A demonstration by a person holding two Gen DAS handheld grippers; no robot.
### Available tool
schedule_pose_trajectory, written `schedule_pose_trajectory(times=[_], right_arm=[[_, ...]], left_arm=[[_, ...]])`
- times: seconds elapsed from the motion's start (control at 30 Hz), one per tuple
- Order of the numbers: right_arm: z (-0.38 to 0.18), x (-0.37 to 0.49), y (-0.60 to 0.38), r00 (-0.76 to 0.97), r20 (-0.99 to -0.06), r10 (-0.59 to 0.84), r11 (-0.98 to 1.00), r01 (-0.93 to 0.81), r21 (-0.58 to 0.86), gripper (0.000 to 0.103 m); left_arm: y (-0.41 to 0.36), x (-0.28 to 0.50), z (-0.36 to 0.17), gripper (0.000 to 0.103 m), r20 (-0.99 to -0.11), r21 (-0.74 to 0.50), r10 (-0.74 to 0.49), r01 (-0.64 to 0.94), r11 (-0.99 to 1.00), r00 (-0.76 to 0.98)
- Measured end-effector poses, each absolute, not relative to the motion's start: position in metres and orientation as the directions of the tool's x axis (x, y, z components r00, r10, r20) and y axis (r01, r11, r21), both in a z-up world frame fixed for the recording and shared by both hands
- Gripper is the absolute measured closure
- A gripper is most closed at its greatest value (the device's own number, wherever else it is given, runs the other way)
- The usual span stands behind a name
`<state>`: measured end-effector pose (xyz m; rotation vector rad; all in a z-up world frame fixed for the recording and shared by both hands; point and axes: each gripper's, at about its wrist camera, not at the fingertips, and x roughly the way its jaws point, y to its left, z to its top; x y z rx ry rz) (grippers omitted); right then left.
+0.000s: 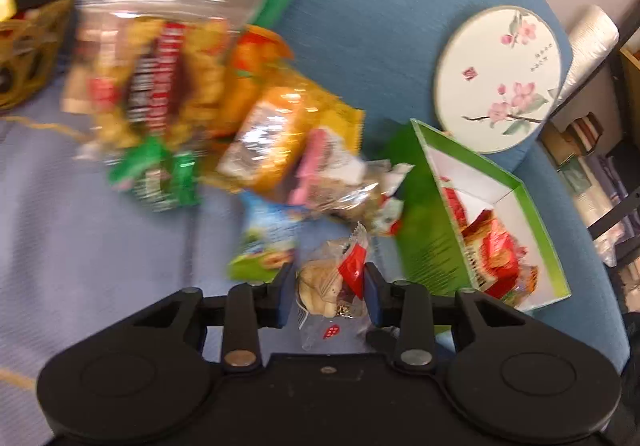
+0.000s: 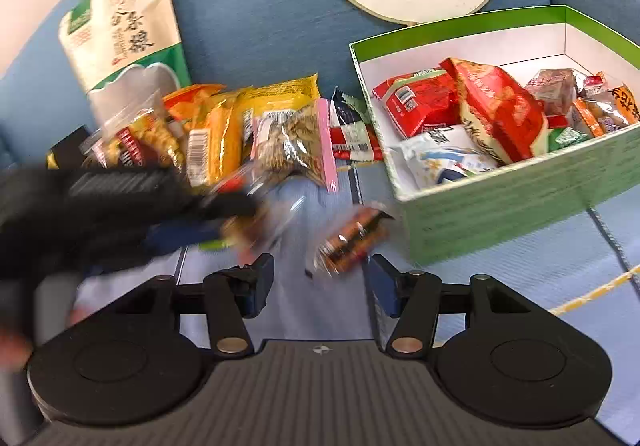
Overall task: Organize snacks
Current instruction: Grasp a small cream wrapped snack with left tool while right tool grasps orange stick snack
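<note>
1. Green cardboard formed the sorting box (image 2: 500, 206), which stood on a pale blue sofa cover (image 1: 80, 246). It already held a fair number of snack packets, mostly red ones (image 2: 496, 106).
2. The left claw (image 1: 331, 292) was closed on a small clear-wrapped pastry (image 1: 320, 286), gripped between both pads just beside the box's near wall.
3. The right claw (image 2: 320, 282) stood wide open and held nothing. A small dark wrapped snack (image 2: 348, 242) lay blurred just ahead of its fingers, near the box; contact could not be determined.
4. A loose pile remained unsorted to the left of the box: a yellow packet (image 2: 256, 114), a pink-edged clear bag (image 2: 296, 142) and a clear tub of mixed snacks (image 1: 152, 58).
5. Judged progress: roughly half complete. The gripped pastry, the dark snack and the pile still needed boxing.
</note>
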<state>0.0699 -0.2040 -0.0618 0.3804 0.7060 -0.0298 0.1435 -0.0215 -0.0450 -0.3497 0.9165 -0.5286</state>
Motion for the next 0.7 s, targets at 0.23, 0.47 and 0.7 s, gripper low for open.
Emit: schedule_pose_trajectory(times=[0.23, 0.47, 0.7], right_arm=[[-0.072, 0.096, -0.182, 0.742, -0.667, -0.063, 0.916, 0.308, 0.256, 0.045], [-0.072, 0.081, -0.191, 0.746, -0.665, -0.023, 0.959, 0.205, 0.197, 0.067], [-0.070, 0.048, -0.192, 0.731, -0.682, 0.024, 0.986, 0.094, 0.135, 0.067]], left_arm=[[0.006, 0.132, -0.052, 0.091, -0.642, -0.546, -0.580, 0.233, 0.805, 0.501], [-0.004, 0.134, -0.055, 0.087, -0.641, -0.551, -0.591, 0.242, 0.799, 0.490], [-0.018, 0.142, -0.064, 0.069, -0.665, -0.540, -0.578, 0.230, 0.810, 0.474]])
